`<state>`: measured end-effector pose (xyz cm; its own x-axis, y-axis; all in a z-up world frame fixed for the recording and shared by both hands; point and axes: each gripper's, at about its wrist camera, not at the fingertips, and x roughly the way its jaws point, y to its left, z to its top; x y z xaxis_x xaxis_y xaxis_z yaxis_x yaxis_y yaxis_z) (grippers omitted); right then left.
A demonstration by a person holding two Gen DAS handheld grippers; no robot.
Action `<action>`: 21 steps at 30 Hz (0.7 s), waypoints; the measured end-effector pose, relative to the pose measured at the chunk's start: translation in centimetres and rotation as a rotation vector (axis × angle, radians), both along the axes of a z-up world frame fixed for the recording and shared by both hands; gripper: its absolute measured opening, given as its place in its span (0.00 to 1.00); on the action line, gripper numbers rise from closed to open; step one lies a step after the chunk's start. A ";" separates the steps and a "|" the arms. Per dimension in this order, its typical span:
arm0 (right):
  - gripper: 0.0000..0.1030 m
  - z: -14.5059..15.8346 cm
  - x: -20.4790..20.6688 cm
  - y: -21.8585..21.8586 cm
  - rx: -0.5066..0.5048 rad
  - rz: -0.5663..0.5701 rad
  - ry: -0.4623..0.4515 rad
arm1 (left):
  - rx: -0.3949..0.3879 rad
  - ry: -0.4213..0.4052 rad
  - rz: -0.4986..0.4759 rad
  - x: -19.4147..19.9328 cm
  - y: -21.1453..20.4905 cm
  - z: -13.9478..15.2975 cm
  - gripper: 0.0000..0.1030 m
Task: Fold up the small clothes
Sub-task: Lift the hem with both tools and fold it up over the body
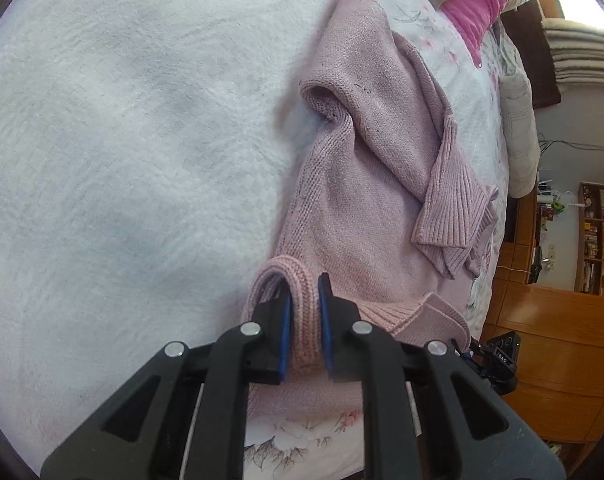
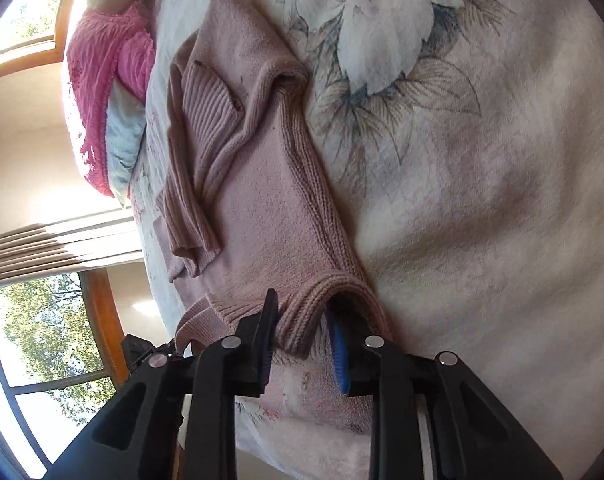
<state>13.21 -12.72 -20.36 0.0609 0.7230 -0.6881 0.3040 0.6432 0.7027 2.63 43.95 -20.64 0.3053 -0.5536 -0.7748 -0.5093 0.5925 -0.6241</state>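
A pink knitted sweater (image 1: 357,184) lies on a bed covered by a white bedspread (image 1: 122,140) with a large floral print. The garment is partly folded: both sleeves are laid across the body, and their ribbed cuffs (image 1: 453,216) rest together on the body panel. The left hand-held gripper (image 1: 305,328) is clamped on the ribbed hem at one near corner of the sweater; the fabric bulges up in a loop between its blue pads. The right hand-held gripper (image 2: 302,344) holds the ribbed hem at the other near corner; a fold of knit sits between its fingers, with one blue pad (image 2: 339,354) visible beside the fabric. Both held corners are raised slightly off the bedspread, while the rest of the sweater lies flat and extends away from the grippers. A bright pink pillow (image 2: 110,92) rests at the far end of the bed, well apart from the sweater. A wooden cabinet (image 1: 557,344) stands beside the bed.
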 end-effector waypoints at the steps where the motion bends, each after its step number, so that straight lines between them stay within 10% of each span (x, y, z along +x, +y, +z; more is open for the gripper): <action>1: 0.37 0.4 -0.1 -0.3 0.001 -0.006 -0.010 | -0.015 -0.010 0.004 -0.3 0.2 0.3 0.14; 10: 0.49 3.9 -0.9 -1.1 -0.075 0.050 -0.104 | -0.083 -0.115 0.154 -2.7 3.2 3.2 0.44; 21: 0.50 5.9 -1.0 2.9 -0.204 0.195 -0.199 | 0.407 -0.154 -0.368 2.6 -4.6 5.3 0.47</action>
